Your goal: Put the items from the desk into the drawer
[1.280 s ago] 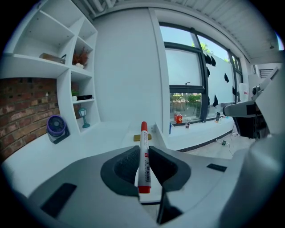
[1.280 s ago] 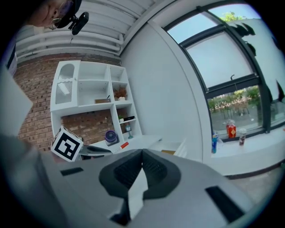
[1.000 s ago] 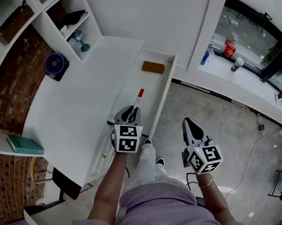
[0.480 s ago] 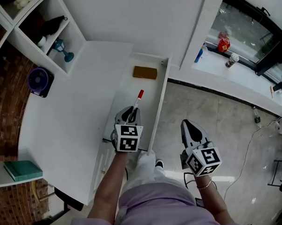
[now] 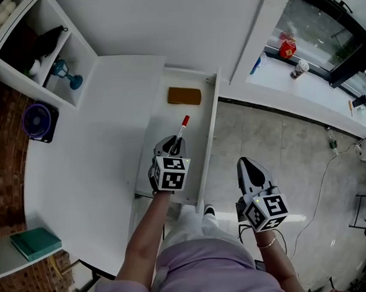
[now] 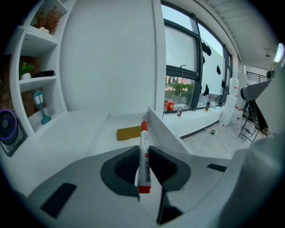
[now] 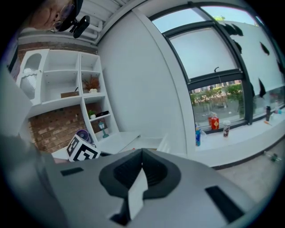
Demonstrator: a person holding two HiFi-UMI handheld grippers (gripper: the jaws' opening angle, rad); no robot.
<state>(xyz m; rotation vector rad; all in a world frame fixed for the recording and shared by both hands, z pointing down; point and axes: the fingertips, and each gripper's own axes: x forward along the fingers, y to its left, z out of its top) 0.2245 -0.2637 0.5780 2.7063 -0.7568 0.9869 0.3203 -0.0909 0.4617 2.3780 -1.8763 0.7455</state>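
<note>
While the white surface (image 5: 92, 146) spreads broad and bare to the left of the drawer (image 5: 212, 141), the drawer itself stands pulled out as a long, narrow trough. Its length runs away from the person, its top is open, and thin upright walls edge its left and right sides. Open tiled floor (image 5: 280, 150) lies to the right of the drawer.

The right gripper (image 5: 245, 165) hangs over that floor, well apart from the drawer's right wall, its fingers (image 7: 129, 171) closed together on nothing. The left gripper (image 5: 173, 146) sits over the drawer's near half, between the two walls, with free room on either side. Its fingers (image 6: 124, 167) are clamped on the barrel of a marker (image 6: 144, 156).

A brown block (image 5: 184, 96) lies crosswise at the drawer's far end, and bare drawer bottom separates it from the marker's tip.

The marker's long axis runs nearly along the drawer's length. Its red cap points away from the person toward the drawer's far end, leaning slightly toward the right wall. Its other red end faces back toward the person.
</note>
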